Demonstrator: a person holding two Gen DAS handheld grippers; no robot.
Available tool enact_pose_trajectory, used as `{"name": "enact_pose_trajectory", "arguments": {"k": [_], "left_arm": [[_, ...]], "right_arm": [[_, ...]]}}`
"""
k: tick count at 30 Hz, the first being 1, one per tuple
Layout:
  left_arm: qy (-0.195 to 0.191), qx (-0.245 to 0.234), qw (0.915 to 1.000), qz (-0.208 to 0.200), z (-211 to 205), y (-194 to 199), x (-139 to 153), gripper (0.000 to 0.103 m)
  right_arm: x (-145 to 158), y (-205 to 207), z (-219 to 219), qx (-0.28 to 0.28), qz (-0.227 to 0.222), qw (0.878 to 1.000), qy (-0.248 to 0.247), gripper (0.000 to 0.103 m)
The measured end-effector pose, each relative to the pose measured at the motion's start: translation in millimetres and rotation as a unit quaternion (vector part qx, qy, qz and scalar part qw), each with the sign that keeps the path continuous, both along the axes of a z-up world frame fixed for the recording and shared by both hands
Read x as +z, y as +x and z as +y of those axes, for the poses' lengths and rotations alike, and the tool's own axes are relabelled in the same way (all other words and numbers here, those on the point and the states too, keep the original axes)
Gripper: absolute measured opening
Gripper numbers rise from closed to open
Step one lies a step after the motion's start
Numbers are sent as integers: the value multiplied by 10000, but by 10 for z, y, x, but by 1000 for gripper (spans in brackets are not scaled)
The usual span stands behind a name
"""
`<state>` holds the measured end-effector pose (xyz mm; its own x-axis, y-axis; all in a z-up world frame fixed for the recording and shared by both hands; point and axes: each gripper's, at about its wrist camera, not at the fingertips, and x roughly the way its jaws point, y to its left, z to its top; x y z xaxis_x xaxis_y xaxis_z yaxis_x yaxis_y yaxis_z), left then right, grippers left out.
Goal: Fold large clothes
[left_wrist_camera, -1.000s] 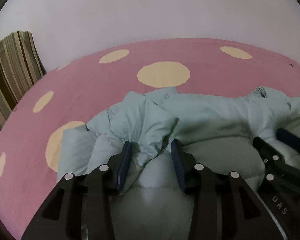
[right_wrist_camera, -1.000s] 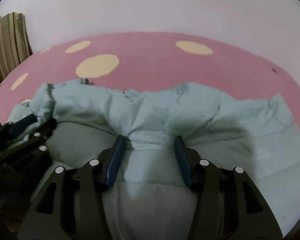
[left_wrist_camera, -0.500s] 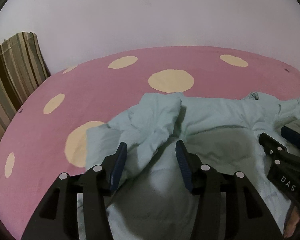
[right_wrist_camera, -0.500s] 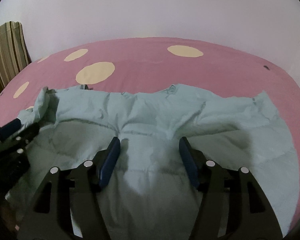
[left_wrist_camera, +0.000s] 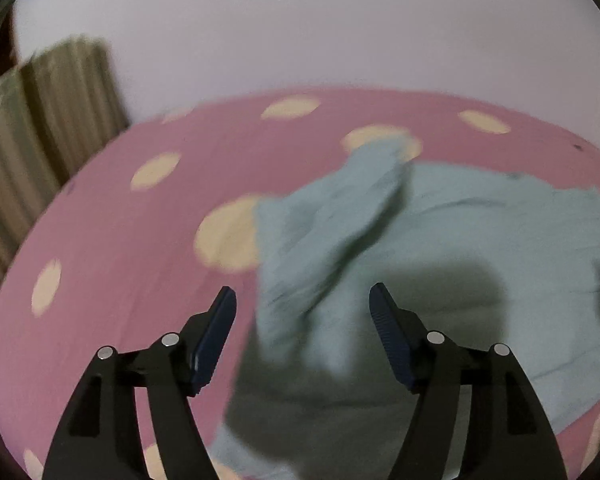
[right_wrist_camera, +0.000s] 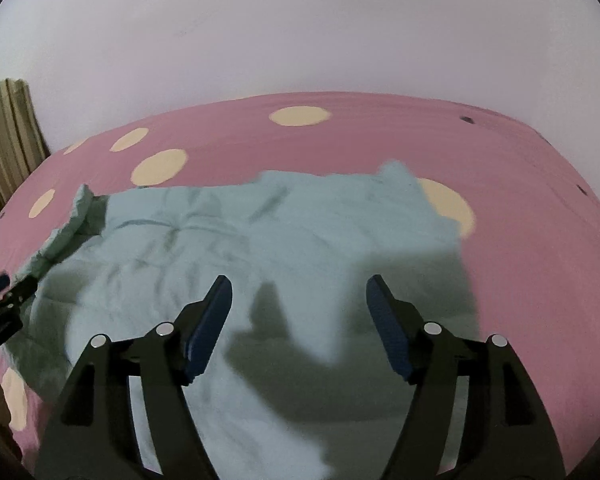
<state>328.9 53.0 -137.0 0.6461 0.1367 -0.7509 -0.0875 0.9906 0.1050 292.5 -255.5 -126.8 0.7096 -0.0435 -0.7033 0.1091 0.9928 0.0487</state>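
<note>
Mint-green padded garment (right_wrist_camera: 284,240) sprawls across the pink dotted bedspread (right_wrist_camera: 380,136), frame centre. Left gripper (left_wrist_camera: 300,320) and right gripper (right_wrist_camera: 298,306) hover above it, jaws opening, gripping nothing. Soft, light, puffy, it looks best pinched at the hem corners.

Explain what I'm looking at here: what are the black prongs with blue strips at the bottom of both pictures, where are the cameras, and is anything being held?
No robot here: a person holds a two-finger tool in each hand, and each carries a wide-angle camera looking along its fingers. The prongs are those fingers; the blue strips are their gripping pads. One picture is from the left tool, the other from the right tool. Below lies a pale green padded garment on a pink sheet with cream dots. Striped fabric shows at the left edge. Both tools' jaws are opening, with nothing gripped; the garment lies beneath them. The left view is blurred.
</note>
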Motion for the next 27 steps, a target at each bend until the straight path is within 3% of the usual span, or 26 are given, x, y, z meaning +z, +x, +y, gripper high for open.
{"name": "enact_pose_trajectory", "arguments": {"k": [5,9,14,18,22,24,27], "left_arm": [[-430,476,9976,255,429,-58,-186,69],[-575,468,9970,220,512,-120,-211,70],[-1371,380,9889,423,591,-174,-294,73],[-1690,251,9836,570,559,-172,-362,74],[-1719,163,9832,589,503,-145,-407,72],[-1631,63,9849,577,460,-142,-413,63],[-1535,10,9865,567,429,-160,-407,61]], "right_arm": [[-66,-288,-348,-270,96,9996,73,73],[-187,-458,-571,-440,235,9986,161,78],[-316,-489,-681,-543,426,9969,366,78],[-390,-444,-646,-519,542,9963,420,80],[-476,-382,-605,-504,642,9959,382,84],[-518,-360,-602,-513,683,9956,381,86],[-532,-363,-626,-508,670,9955,436,86]]}}
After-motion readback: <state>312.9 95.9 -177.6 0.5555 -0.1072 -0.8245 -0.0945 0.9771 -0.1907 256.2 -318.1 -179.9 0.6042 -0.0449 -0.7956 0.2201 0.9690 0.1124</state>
